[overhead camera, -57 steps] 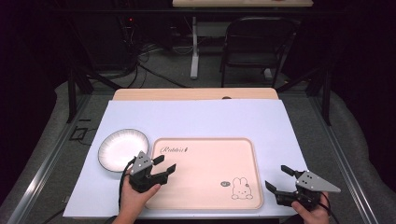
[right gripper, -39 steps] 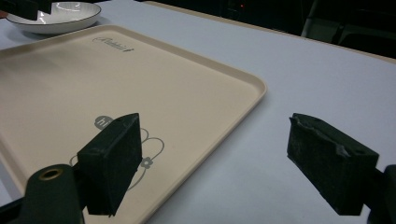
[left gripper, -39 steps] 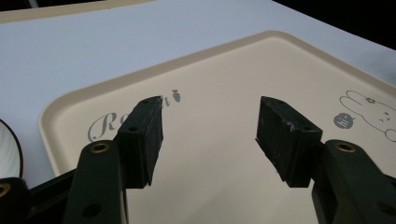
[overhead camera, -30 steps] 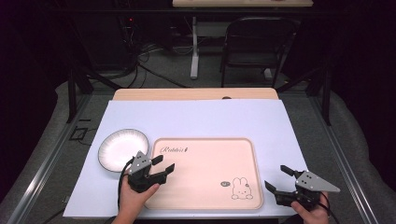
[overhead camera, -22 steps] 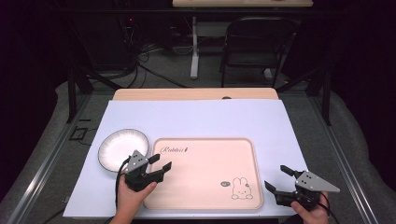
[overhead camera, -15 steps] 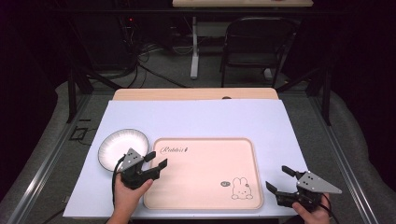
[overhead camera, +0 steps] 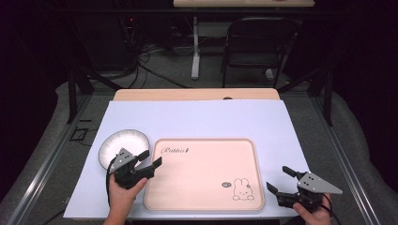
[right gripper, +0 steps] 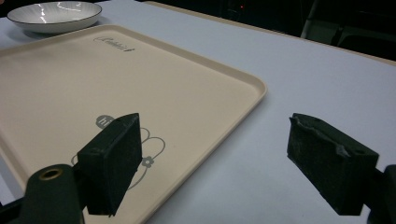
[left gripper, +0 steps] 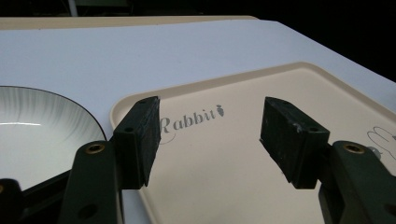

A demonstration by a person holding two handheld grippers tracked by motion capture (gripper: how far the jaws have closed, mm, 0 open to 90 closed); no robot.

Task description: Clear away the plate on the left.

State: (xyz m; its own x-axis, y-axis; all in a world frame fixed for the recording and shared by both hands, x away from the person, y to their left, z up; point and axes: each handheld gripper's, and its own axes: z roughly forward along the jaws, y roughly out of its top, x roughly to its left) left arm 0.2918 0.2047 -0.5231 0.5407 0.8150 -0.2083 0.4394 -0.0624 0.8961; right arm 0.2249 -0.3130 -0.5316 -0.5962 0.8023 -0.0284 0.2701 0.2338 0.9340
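Observation:
A beige tray [overhead camera: 202,187] printed with "Rabbit" and a bunny lies in the middle of the white mat. A white ribbed plate [overhead camera: 121,142] with a dark rim sits just left of it. My left gripper [overhead camera: 150,158] is open and empty, hovering over the tray's near-left corner beside the plate. In the left gripper view the left gripper [left gripper: 212,135] spans the tray [left gripper: 289,88] corner, with the plate [left gripper: 32,126] at its left. My right gripper [overhead camera: 278,179] is open and empty just right of the tray's near-right corner. In the right gripper view the right gripper [right gripper: 215,158] straddles the tray [right gripper: 84,79] edge, and the plate [right gripper: 53,13] is far off.
The white mat [overhead camera: 202,119] covers a wooden table [overhead camera: 195,94] whose far edge shows beyond it. A dark folding chair [overhead camera: 256,44] and a desk leg [overhead camera: 195,47] stand on the floor behind the table.
My left gripper has shifted left, off the tray's left part toward the plate. The right gripper has hardly moved. Both stay open.

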